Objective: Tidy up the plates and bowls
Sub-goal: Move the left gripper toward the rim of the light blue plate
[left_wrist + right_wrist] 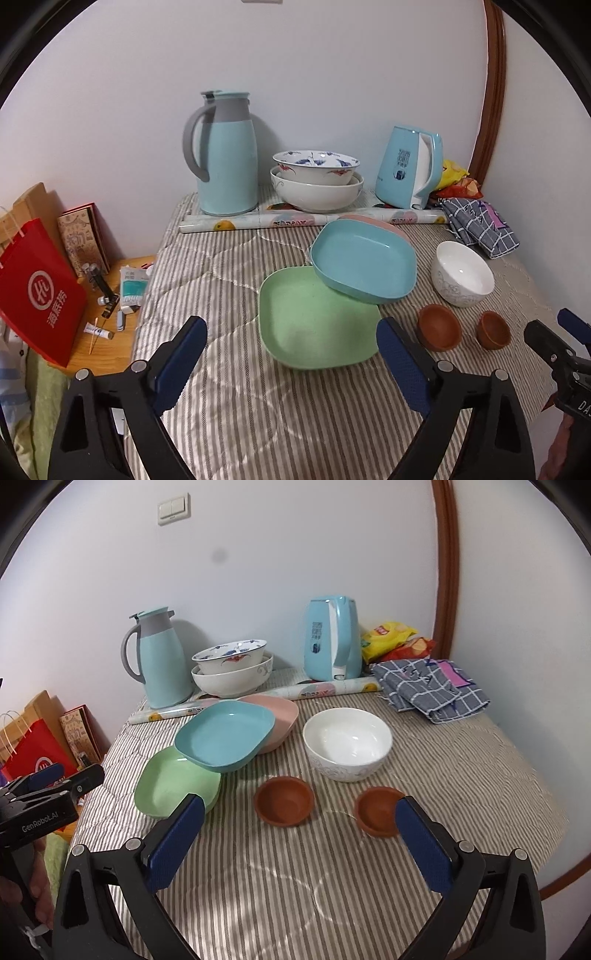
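Across the striped worktop (332,886) sit the dishes. At lower centre of the left wrist view, the green plate (314,325) lies flat, with the blue plate (364,264) tilted on its far right corner. The right wrist view shows a pink plate (282,716) tucked under the blue one's far side. Right of these stands a white bowl (347,744), and nearer the camera are two small brown bowls — one (284,800) at frame centre, the other (378,810) partly hidden behind the right finger. At upper centre, against the wall, two patterned bowls (316,181) are nested between a blue jug (225,155) and a blue kettle (410,171), with a checked cloth (430,688) to the right.

The left hand-held gripper (291,369) has its jaws spread wide with nothing between the pads, the green plate just ahead of them. The right hand-held gripper (299,843) is likewise spread wide and grips nothing — its fingers frame the nearer brown bowls without touching them, as far as can be seen. A red bag (40,291) stands at the left edge.
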Tool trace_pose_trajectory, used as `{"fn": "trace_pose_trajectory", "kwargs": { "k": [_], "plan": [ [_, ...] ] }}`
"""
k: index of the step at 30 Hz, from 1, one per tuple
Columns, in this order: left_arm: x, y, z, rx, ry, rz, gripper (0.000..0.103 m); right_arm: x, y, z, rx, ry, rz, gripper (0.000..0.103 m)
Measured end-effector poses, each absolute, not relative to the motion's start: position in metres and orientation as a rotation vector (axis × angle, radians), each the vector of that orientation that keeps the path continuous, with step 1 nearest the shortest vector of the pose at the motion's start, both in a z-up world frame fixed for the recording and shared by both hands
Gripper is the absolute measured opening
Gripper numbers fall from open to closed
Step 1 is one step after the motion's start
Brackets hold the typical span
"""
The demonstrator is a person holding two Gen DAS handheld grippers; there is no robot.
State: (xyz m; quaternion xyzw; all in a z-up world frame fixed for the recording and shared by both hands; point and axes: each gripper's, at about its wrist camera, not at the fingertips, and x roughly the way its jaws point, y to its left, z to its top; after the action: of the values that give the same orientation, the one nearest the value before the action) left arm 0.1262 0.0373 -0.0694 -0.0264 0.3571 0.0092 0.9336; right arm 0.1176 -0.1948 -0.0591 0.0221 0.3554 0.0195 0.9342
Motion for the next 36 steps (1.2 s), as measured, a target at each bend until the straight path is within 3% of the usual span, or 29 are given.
{"fn": "trace_pose_trajectory", "kwargs": {
  "k": [9,16,36],
  "plan": [
    [0.172,0.040,-0.086,-0.072,0.765,0.008,0.093,0.166,-0.180,-0.074,0.022,0.762,0.069,0.092],
    [0.206,0.051,-0.105,-0.109,0.834,0.006,0.076,0.204,-0.171,-0.086,0.004,0.815,0.088,0.078],
    [0.268,0.041,-0.129,-0.085,0.898,-0.043,0.059,0.268,-0.148,-0.122,-0.028,0.910,0.113,0.052]
  ]
}}
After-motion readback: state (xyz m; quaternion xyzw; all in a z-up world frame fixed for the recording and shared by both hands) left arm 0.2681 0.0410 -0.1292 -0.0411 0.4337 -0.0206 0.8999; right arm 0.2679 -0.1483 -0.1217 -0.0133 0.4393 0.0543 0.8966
